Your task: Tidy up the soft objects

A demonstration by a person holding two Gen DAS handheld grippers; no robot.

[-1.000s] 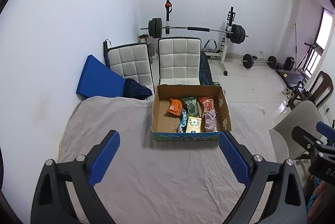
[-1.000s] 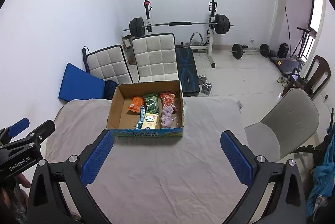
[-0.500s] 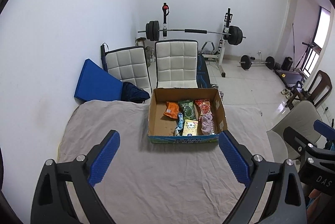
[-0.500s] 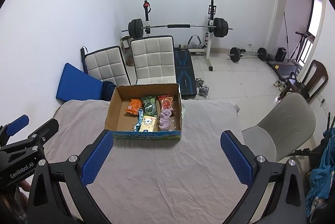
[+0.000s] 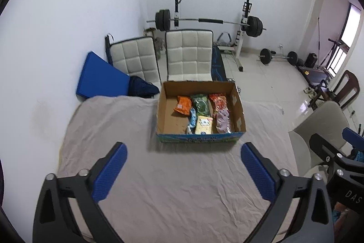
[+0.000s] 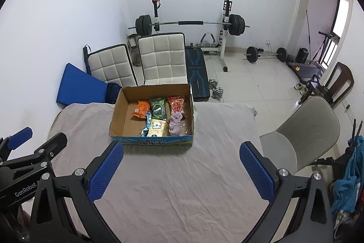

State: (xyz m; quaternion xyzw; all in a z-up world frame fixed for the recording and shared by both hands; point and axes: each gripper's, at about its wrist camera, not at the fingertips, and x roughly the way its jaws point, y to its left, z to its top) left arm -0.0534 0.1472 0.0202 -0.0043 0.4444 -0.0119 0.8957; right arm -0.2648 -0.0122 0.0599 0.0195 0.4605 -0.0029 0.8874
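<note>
An open cardboard box stands on a table covered with a beige cloth. Inside lie soft packets: an orange one, a green one, a red one, a yellow one, a light blue one and a pink soft bundle. My left gripper is open and empty, well short of the box. My right gripper is open and empty, also short of it.
Two white padded chairs and a blue mat stand behind the table. A grey chair is at the table's right edge. A barbell rack is by the far wall.
Both grippers have pulled back and risen a little, so the box looks smaller and farther. Both stay open and empty.
</note>
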